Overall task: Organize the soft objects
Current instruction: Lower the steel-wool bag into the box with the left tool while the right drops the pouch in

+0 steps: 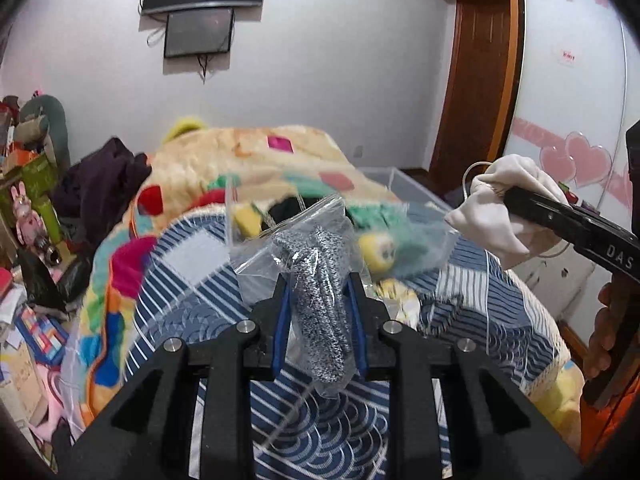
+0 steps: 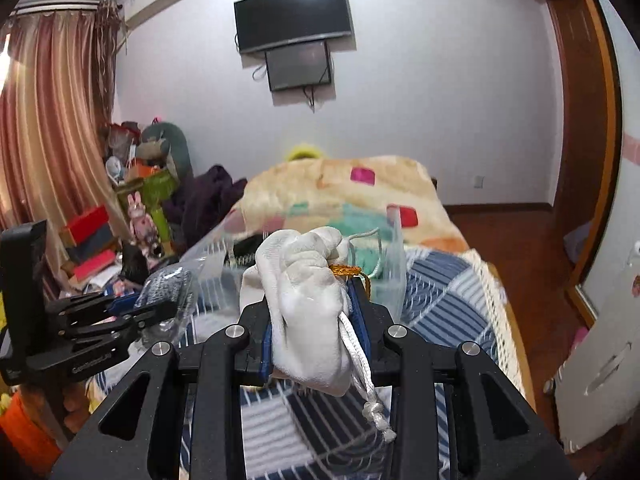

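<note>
My left gripper [image 1: 318, 284] is shut on a clear plastic bag [image 1: 308, 240] holding a black-and-white speckled knit item [image 1: 320, 300], raised above the bed. It also shows in the right wrist view [image 2: 160, 304] at the left. My right gripper [image 2: 312, 300] is shut on a white drawstring pouch [image 2: 308, 296] with a white cord [image 2: 360, 364] hanging down. The pouch also shows in the left wrist view [image 1: 508, 208] at the right. A clear plastic bin [image 2: 394, 264] holding soft things stands on the bed just beyond both grippers.
The bed has a blue-and-white patterned cover [image 1: 192, 280] and a colourful fleece blanket [image 2: 340, 188] at its far end. Cluttered boxes and toys [image 2: 136, 208] stand on the left. A wardrobe [image 1: 576, 92] and wooden door frame [image 2: 576, 120] are on the right.
</note>
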A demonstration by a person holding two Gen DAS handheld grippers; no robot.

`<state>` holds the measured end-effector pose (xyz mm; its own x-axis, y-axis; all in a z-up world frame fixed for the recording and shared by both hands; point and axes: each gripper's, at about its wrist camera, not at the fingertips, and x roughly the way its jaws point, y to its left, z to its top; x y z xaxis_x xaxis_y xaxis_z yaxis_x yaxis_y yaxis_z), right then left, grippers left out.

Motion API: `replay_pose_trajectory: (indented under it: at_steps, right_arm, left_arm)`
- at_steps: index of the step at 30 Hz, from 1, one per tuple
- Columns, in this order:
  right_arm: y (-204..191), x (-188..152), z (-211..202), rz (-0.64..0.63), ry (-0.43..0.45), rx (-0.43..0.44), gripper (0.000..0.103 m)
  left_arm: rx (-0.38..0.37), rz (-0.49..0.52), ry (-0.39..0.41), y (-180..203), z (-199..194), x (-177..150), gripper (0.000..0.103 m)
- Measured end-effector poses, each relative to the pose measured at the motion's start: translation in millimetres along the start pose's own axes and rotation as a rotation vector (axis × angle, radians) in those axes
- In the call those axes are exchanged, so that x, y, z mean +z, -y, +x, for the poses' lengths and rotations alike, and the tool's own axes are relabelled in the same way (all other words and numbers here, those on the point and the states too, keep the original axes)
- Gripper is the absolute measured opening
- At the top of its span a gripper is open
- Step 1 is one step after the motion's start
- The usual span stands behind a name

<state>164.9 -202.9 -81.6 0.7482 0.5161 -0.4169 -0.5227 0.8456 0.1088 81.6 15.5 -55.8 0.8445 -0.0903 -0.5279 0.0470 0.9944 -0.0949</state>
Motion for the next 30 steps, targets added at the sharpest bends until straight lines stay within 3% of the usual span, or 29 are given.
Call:
replay_pose_trajectory:
  at_steps: [6, 13, 24, 30]
  right_arm:
    - [-5.1, 27.0, 10.4, -0.017, 0.060, -0.008, 0.029]
    - [-9.8, 39.5, 38.0, -0.034, 0.069, -0.038, 0.029]
    - [-6.4, 27.9, 101.2, -0.059, -0.085, -0.083, 0.029]
    - [2.2, 21.3, 114.4, -0.053, -0.151, -0.091, 0.029]
  left_arm:
    - [0.028, -0.006, 0.042, -9.5, 7.3, 25.1, 0.026]
    - [0.041, -0.010, 0.030, -21.0, 41.4, 46.6, 0.026]
    - [0.081, 0.042, -0.040, -16.5, 103.7, 53.9, 0.026]
    - [0.076, 0.067, -0.075, -10.0, 126.1, 51.3, 0.026]
